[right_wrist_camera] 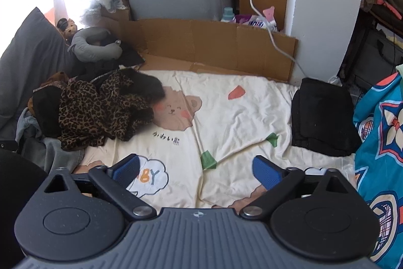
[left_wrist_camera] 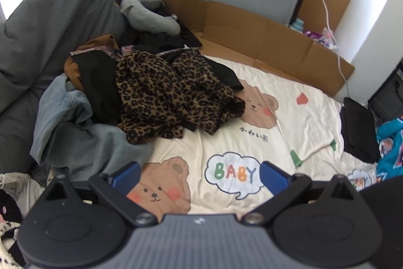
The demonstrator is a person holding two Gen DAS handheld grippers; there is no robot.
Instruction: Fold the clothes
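A heap of unfolded clothes lies at the left of the bed: a leopard-print garment (left_wrist_camera: 166, 97) (right_wrist_camera: 100, 110) on top, black pieces (left_wrist_camera: 98, 87) and blue denim (left_wrist_camera: 75, 132) under it. A folded black garment (right_wrist_camera: 325, 117) (left_wrist_camera: 357, 132) lies flat at the right. My left gripper (left_wrist_camera: 199, 174) is open and empty above the cream bear-print sheet (left_wrist_camera: 252, 132), short of the heap. My right gripper (right_wrist_camera: 196, 172) is open and empty above the sheet (right_wrist_camera: 239, 112), between heap and folded garment.
A grey pillow (left_wrist_camera: 50, 24) and grey neck pillow (right_wrist_camera: 95, 44) lie at the left. Cardboard (right_wrist_camera: 214, 44) lines the bed's far edge, with a white cable (right_wrist_camera: 262, 17) over it. A teal patterned cloth (right_wrist_camera: 380, 155) hangs at the right. A white pillar (right_wrist_camera: 325, 4) stands behind.
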